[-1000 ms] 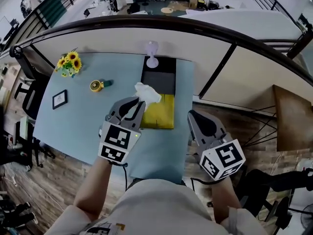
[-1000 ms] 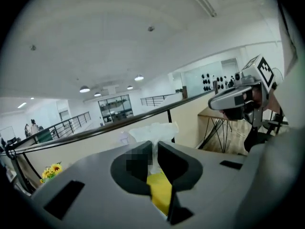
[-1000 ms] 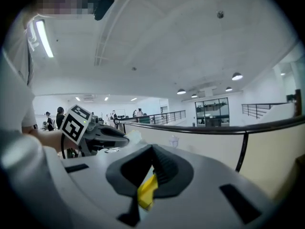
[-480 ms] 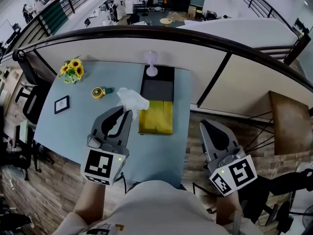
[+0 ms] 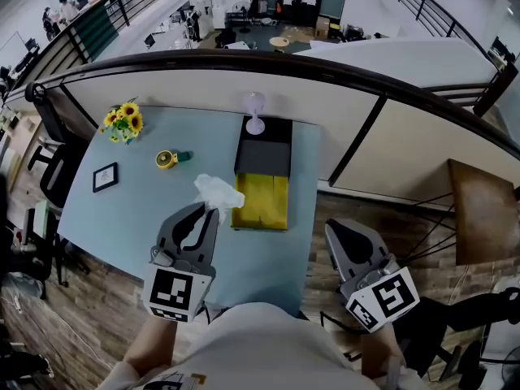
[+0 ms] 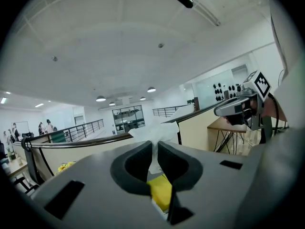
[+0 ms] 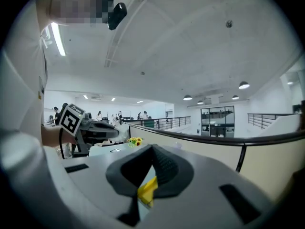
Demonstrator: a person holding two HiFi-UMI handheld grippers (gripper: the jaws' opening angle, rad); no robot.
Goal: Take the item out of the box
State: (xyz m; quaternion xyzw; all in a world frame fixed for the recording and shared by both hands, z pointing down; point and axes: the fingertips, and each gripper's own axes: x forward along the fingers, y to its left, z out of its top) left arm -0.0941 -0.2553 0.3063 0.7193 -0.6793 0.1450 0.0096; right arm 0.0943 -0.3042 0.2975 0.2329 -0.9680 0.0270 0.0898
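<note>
Left gripper (image 5: 213,208): jaws pinched narrow on the white tissue (image 5: 218,191). The tissue is out of the yellow box (image 5: 262,201), at its left edge. The head view only shows tissue at the tips; the left gripper view shows it clamped between the pads. Right gripper (image 5: 337,230) is right of the box, off the table (image 5: 122,218). Its own view shows the jaws closed, nothing between them.

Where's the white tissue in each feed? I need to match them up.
Head view: centre, tissue at the left gripper's tips.
Left gripper view: centre, tissue pinched between the jaws.
Right gripper view: left of centre by the left gripper; too small to be sure.
Shared landmark: sunflowers.
</note>
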